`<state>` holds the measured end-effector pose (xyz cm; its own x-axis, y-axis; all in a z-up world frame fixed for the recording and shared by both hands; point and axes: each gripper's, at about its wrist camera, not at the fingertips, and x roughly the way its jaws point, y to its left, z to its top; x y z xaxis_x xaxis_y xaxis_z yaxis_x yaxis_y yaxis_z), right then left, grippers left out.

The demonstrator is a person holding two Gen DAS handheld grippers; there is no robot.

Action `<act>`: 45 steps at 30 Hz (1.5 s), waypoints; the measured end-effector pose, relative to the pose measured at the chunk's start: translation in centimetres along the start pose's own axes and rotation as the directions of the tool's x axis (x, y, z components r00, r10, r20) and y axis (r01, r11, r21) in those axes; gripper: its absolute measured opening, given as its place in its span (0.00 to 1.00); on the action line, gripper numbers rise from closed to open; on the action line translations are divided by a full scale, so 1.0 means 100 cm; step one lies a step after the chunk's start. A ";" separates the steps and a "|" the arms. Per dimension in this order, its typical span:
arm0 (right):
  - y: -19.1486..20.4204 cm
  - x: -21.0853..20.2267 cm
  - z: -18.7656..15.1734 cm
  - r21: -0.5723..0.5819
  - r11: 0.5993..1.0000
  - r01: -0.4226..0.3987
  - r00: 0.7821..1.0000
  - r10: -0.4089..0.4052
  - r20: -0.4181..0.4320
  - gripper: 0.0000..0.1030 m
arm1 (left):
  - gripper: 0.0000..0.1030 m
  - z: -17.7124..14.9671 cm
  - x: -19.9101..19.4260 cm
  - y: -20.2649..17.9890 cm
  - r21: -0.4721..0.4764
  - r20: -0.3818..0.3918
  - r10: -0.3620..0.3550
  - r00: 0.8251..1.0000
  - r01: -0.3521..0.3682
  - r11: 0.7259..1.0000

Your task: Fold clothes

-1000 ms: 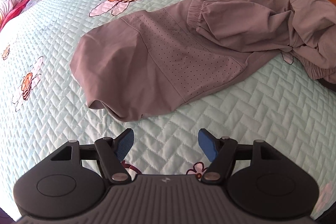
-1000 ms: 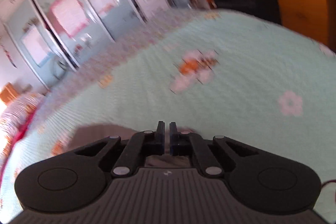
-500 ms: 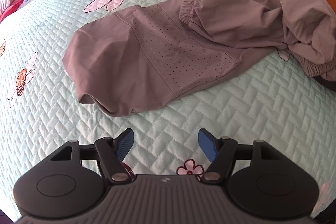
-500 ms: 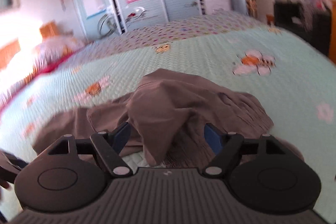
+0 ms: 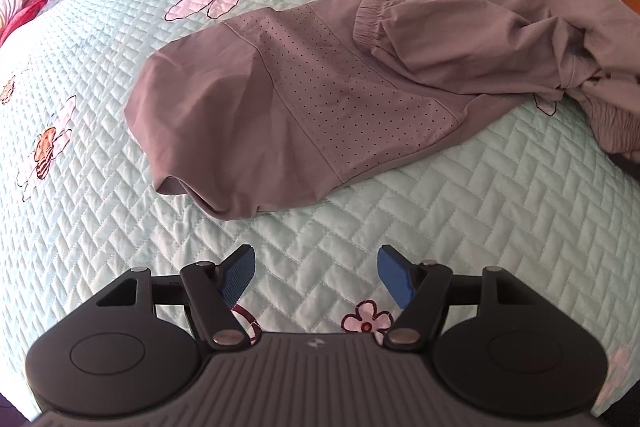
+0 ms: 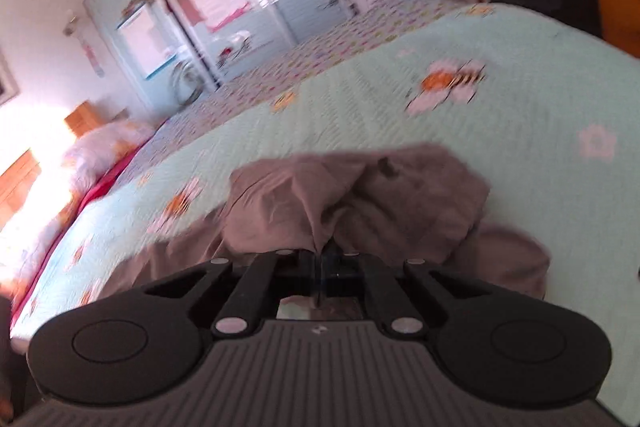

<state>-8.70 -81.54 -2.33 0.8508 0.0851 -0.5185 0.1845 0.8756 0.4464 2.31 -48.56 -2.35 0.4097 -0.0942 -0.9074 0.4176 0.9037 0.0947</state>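
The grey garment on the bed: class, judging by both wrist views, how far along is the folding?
Barely begun. Done: nothing folded; the grey garment lies rumpled on the quilt, one cuffed sleeve flopped over it. In hand: the right gripper is shut on a pinch of its cloth. The left gripper is open over bare quilt. Left: spreading it flat and every fold.

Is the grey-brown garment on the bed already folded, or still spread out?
Not folded. The grey-brown garment lies spread and rumpled across the mint quilted bedspread, one end bunched at the right.
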 end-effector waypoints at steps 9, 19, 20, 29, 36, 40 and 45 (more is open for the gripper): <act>0.042 0.007 -0.078 -0.111 0.988 -0.107 0.962 0.074 -0.263 0.01 | 0.68 0.007 -0.008 0.009 -0.074 0.019 -0.040 0.999 0.042 0.996; 0.021 -0.026 -0.059 0.116 0.983 -0.141 0.982 0.154 -0.112 0.41 | 0.68 0.071 0.010 0.028 -0.328 0.166 -0.351 0.922 0.387 0.862; 0.020 -0.029 -0.058 0.122 0.982 -0.141 0.984 0.153 -0.089 0.44 | 0.68 0.078 0.017 0.029 -0.357 0.170 -0.382 0.908 0.419 0.835; 0.017 -0.038 -0.050 0.133 0.984 -0.122 0.992 0.122 0.008 0.46 | 0.63 0.122 0.076 0.020 -0.517 0.148 -0.399 0.905 0.414 0.749; 0.007 -0.041 -0.051 0.117 0.992 -0.037 0.999 0.033 0.032 0.46 | 0.01 0.102 0.042 -0.003 -0.283 0.235 -0.339 0.911 0.397 0.873; -0.008 -0.044 -0.049 0.175 0.984 -0.001 0.998 -0.009 0.056 0.47 | 0.01 0.051 0.005 -0.007 -0.113 0.214 -0.305 0.928 0.334 0.936; -0.034 -0.035 -0.022 0.265 0.964 0.019 0.996 -0.040 0.076 0.57 | 0.01 -0.015 -0.007 0.002 -0.014 0.065 -0.310 0.948 0.312 0.950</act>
<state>-13.40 -83.75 -3.67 0.8776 0.0134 -0.4792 0.3244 0.7193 0.6143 0.84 -47.67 -2.31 0.3118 -0.3972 -0.8632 0.5133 0.8349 -0.1988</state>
